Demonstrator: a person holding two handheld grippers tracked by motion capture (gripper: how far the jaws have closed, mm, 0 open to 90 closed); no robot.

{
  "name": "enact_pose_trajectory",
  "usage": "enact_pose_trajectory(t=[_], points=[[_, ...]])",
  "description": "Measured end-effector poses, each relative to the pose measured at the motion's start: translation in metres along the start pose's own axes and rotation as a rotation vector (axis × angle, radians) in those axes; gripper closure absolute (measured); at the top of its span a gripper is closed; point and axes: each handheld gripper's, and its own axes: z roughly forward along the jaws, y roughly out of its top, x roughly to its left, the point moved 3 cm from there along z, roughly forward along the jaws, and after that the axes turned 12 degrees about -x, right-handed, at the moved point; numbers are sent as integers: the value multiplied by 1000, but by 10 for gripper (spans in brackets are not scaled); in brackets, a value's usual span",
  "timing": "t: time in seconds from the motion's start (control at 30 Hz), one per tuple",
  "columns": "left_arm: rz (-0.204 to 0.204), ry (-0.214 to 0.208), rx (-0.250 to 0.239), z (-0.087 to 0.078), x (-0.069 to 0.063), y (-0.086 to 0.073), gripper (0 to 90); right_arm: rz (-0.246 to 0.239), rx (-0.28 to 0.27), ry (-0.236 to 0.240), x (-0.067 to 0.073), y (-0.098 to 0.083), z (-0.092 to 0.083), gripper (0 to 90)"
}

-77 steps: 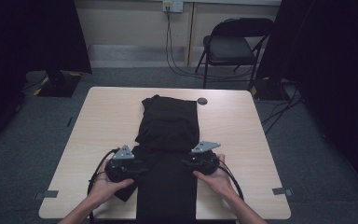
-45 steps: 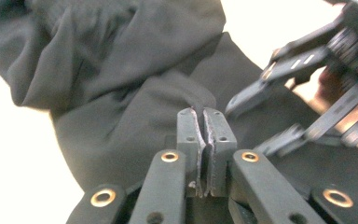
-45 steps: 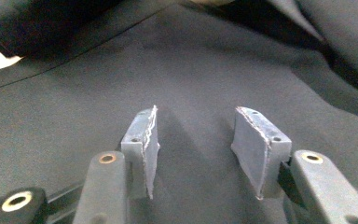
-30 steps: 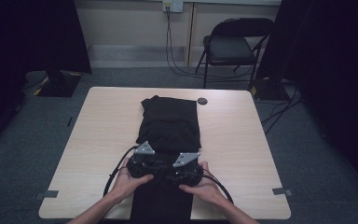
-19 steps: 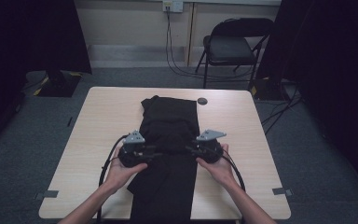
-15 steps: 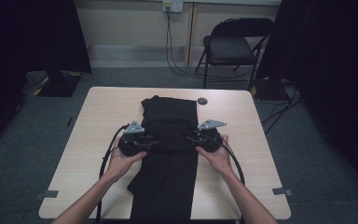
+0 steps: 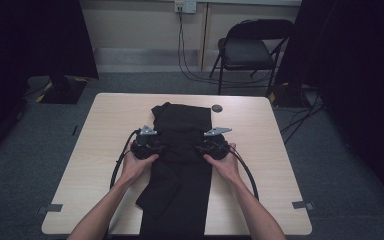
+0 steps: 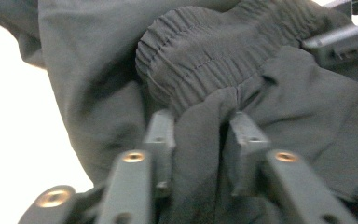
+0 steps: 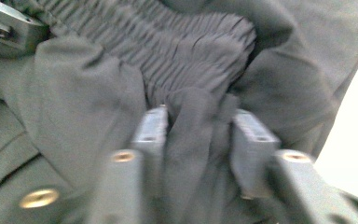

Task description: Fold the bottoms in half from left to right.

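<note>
While the black trousers (image 7: 182,150) lie lengthwise on the table (image 7: 105,150), a fold is being carried away from the person, and both grippers are seen at the garment's mid-length. Between the jaws of the left gripper (image 8: 200,126) a bunched ridge of the cloth is pinched, with the gathered elastic waistband (image 8: 205,60) lying just ahead of the fingertips. The right gripper (image 9: 198,123) is likewise clamped on a pleat of the same cloth, the waistband just beyond it. Both pairs of jaws have just been closing, with fabric between them.

For the fold to be laid well, it is judged that both grips should be kept at one height and moved evenly, so that the carried edge is set down square to the layer beneath it. The cloth between the two grippers should be kept lightly taut, or a sag will be pressed in as a crease. The loose flap (image 7: 155,192) behind the left gripper, spilling sideways, would need straightening afterwards. Release should be made only once the edge rests flat.

No brand, label or readable writing can be made out on the garment or the grippers.
</note>
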Motion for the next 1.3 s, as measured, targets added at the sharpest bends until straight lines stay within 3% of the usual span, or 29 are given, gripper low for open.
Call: enact_pose_trajectory(t=[0.07,0.17,0.23,0.37,0.5,0.57,0.63,0.73,0.8,0.97,1.03,1.07,1.1,1.17,1.23,1.27,1.3], points=[[-15,-16,-49,-7,0,14,730,17,-39,6,-2,9,-6,737],[-4,-20,-111,-17,-1,38,742,20,-93,20,-5,28,-19,749],[20,-11,-148,-25,-3,56,742,26,-137,17,-9,46,-29,745],[15,-34,-258,-47,-7,97,757,4,-210,6,-11,84,-49,761],[72,-52,-345,-80,-21,139,764,-18,-291,8,-6,121,-73,768],[95,-65,-382,-97,-29,151,763,-37,-331,15,-2,136,-89,769],[93,-110,-424,-116,-41,156,763,-40,-374,32,6,147,-105,769],[113,-136,-417,-136,-58,141,760,-61,-388,70,23,146,-128,768],[104,-145,-362,-138,-63,117,758,-83,-350,77,35,131,-134,768],[-2,-195,-227,-124,-64,33,758,-52,-230,133,57,62,-124,769],[-2,-205,-150,-117,-67,2,758,-20,-180,151,64,31,-117,770],[-2,-220,-87,-111,-69,-18,757,-13,-145,160,68,16,-113,770],[7,-227,-62,-109,-69,-26,754,-7,-102,169,72,-4,-107,770],[-9,-240,11,-102,-73,-45,751,-2,-48,178,75,-23,-100,770],[56,-226,52,-94,-77,-55,740,-35,11,167,79,-36,-92,771],[67,-215,69,-89,-76,-58,737,-53,23,160,79,-39,-88,772],[45,-213,75,-84,-73,-59,737,-46,33,152,77,-42,-84,772]])
